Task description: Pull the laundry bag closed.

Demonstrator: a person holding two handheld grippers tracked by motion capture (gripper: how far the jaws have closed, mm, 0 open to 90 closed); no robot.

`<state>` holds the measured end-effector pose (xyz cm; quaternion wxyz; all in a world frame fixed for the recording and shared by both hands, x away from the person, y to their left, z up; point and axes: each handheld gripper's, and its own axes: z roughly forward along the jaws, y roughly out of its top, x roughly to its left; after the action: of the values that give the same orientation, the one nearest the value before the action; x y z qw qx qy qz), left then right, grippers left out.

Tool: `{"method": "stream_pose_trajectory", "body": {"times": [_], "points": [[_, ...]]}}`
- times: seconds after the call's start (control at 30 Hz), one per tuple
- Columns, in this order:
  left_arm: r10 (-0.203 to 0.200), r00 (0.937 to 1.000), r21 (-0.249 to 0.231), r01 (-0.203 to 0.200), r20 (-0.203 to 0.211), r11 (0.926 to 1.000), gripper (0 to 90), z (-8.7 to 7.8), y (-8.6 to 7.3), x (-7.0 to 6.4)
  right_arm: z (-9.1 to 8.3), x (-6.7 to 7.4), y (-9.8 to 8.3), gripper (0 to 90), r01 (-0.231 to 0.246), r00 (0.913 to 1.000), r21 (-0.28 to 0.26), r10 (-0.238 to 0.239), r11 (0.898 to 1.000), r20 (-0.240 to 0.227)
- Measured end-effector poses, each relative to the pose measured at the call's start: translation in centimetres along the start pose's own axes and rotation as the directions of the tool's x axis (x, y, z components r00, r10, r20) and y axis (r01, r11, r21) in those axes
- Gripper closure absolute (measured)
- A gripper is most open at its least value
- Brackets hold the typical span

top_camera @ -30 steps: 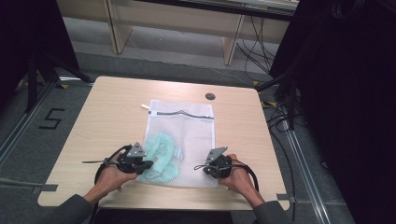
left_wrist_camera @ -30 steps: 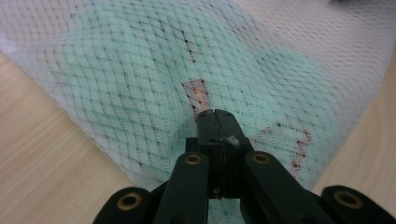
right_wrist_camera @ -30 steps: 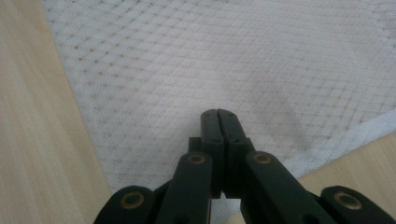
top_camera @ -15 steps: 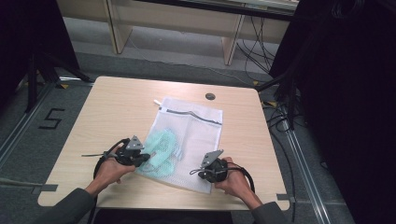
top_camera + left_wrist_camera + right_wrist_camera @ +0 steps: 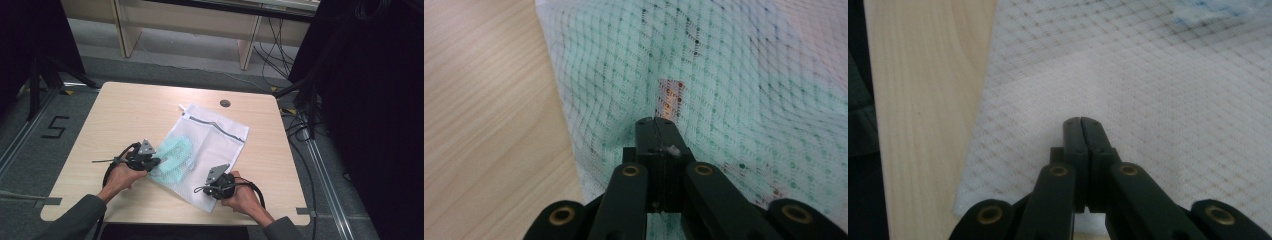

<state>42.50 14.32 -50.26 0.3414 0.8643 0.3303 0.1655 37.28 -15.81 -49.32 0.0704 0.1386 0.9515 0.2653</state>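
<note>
Mesh laundry bag (image 5: 210,150), white w/ a dark zip edge at its far end, lies slanted across the wooden table (image 5: 125,110), betw. the two grippers. Inside it we see a mint-green garment (image 5: 172,152), bunched just ahead of the left gripper (image 5: 156,161).

Left gripper: jaws fully together, tips pressed on the bag's left edge right over the green fabric; in the left gripper view a wisp of mesh seems caught betw. the jaws, tho the view is too close to be sure. Bare tabletop sits to the left of the jaws there.

Right gripper (image 5: 210,181): jaws likewise closed tight, resting on the bag's near corner; white mesh spreads ahead & to the right of the tips in the right gripper view, table edge off to their left. We can't tell if mesh is pinched here.

A small dark round grommet (image 5: 225,103) sits in the table beyond the bag's far end.
</note>
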Motion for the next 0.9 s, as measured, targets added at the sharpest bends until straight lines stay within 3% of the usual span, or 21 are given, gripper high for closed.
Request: {"method": "stream_pose_trajectory", "body": {"times": [0.1,0.13,0.17,0.27,0.4,0.47,0.5,0.6,0.67,0.8,0.9], "points": [[-0.001,1.0000,0.002,0.001,-0.009,1.0000,89.4,0.1,0.1,0.1,0.2,0.3,0.4,90.0,0.012,0.9998,0.008,-0.012,1.000,-0.014],[-0.020,0.9998,0.001,0.020,-0.005,0.9998,89.4,0.2,0.1,0.1,0.4,0.5,0.7,90.0,0.015,0.9998,-0.001,-0.015,1.000,-0.012],[-0.002,0.9999,-0.003,0.002,-0.010,1.0000,89.4,0.2,0.2,0.3,0.5,0.6,0.7,90.0,0.009,0.9998,-0.004,-0.009,1.000,-0.016],[-0.009,0.9999,0.001,0.009,-0.011,1.0000,89.4,0.3,0.2,0.5,0.6,0.8,1.1,90.0,0.033,0.9993,0.001,-0.033,0.999,-0.020],[-0.025,0.9997,-0.004,0.025,-0.002,0.9997,89.4,0.4,0.3,0.8,1.0,1.3,1.6,90.0,0.030,0.9990,-0.006,-0.030,1.000,-0.032],[-0.012,0.9999,-0.001,0.012,-0.002,0.9999,89.4,0.4,0.4,1.1,1.1,1.3,1.8,90.0,0.039,0.9985,0.002,-0.039,0.999,-0.038],[-0.030,0.9995,-0.003,0.030,-0.005,0.9995,89.4,0.5,0.3,1.2,1.2,1.4,1.9,90.0,0.036,0.9987,-0.007,-0.036,0.999,-0.037],[-0.026,0.9997,-0.005,0.026,-0.002,0.9996,89.4,0.5,0.3,1.3,1.5,1.5,2.4,90.0,0.055,0.9978,-0.010,-0.055,0.998,-0.036],[-0.012,0.9999,-0.004,0.012,-0.005,0.9999,89.4,0.5,0.4,1.5,1.6,1.8,2.7,90.0,0.038,0.9980,-0.003,-0.038,0.999,-0.051],[-0.021,0.9998,-0.004,0.021,-0.007,0.9998,89.4,0.6,0.4,1.5,2.1,1.9,3.4,90.0,0.071,0.9961,-0.011,-0.072,0.997,-0.052],[-0.005,1.0000,-0.001,0.005,-0.007,1.0000,89.4,0.6,0.5,1.8,2.3,2.1,3.7,90.0,0.064,0.9954,-0.006,-0.064,0.998,-0.071]]}}
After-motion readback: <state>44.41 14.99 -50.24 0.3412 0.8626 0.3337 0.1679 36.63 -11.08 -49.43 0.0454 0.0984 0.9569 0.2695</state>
